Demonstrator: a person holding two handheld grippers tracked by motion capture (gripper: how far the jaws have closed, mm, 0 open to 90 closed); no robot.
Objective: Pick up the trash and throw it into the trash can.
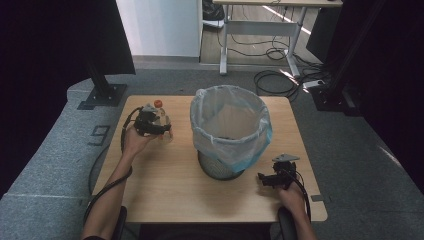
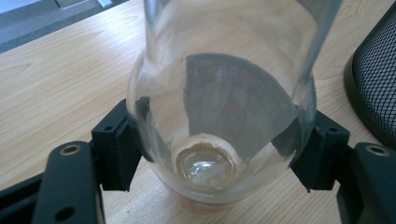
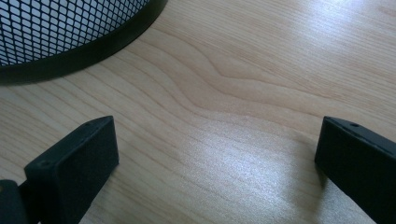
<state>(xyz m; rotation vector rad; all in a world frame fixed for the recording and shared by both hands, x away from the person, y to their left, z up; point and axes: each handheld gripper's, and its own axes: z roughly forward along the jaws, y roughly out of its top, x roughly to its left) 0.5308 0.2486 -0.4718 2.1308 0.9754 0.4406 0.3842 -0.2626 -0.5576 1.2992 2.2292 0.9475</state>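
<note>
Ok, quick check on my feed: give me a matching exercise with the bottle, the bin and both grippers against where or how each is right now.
Things:
1. clear plastic bottle with an orange cap
2. black mesh waste bin lined with a clear bag
3. left gripper
4. right gripper

States:
A. jaws apart over bare wood, holding nothing
B. standing at the middle of the wooden table
C. held between two jaws, left of the bin
D. jaws closed against a clear rounded body

Pairs: 1-C, 2-B, 3-D, 4-A
</note>
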